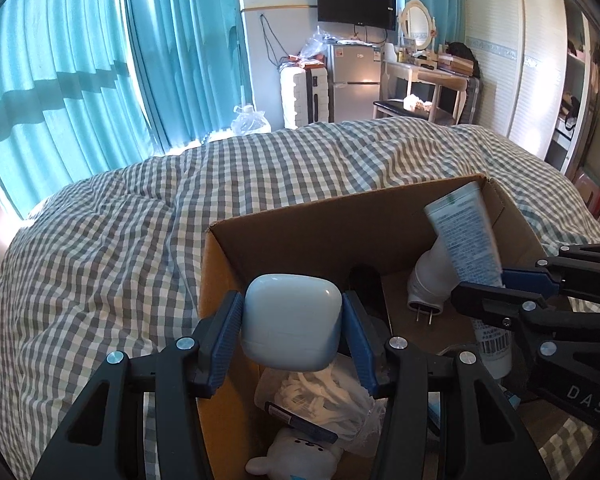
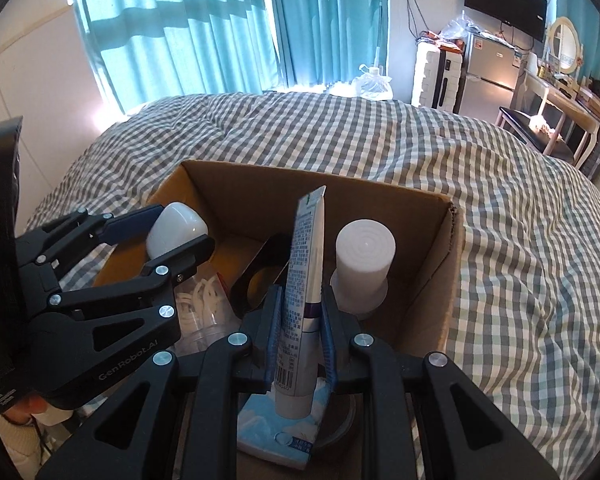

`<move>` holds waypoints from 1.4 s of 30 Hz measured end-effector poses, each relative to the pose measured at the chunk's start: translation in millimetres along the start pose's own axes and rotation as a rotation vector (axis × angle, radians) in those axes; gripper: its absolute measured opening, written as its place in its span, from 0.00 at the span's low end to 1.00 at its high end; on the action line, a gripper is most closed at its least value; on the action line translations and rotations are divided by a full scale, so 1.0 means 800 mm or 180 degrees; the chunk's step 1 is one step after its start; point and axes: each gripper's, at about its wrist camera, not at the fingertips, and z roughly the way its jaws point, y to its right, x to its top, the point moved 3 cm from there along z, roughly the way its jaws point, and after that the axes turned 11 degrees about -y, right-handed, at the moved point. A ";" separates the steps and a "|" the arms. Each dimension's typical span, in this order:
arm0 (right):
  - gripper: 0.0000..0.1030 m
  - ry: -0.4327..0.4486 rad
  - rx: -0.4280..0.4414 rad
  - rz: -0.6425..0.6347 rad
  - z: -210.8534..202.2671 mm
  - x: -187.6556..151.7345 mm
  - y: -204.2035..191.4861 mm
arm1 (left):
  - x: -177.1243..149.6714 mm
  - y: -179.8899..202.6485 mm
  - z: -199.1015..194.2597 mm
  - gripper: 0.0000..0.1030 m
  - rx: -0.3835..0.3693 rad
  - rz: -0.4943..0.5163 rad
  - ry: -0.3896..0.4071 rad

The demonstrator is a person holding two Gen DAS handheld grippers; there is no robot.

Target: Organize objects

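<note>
A pale blue earbud case is clamped between the pads of the left gripper and held above the near left corner of an open cardboard box set on a checked bedspread. A white tube is gripped upright by the right gripper over the box, beside a white plug adapter and a bagged white cable lying inside.

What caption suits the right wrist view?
Right gripper holds a tube upright over a cardboard box on a checked bed.
</note>
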 end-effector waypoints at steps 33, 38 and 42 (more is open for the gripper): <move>0.78 0.1012 -0.0346 0.0288 -0.268 -0.037 -0.039 | 0.007 -0.015 -0.259 0.99 0.0079 -0.0203 0.0794; 0.89 0.1283 -0.0404 0.0309 -0.321 -0.058 -0.055 | 0.001 -0.013 -0.309 1.00 0.0067 -0.0234 0.0949; 0.94 0.1491 -0.0489 0.0285 -0.361 -0.075 -0.065 | -0.005 -0.010 -0.345 1.00 0.0100 -0.0253 0.1084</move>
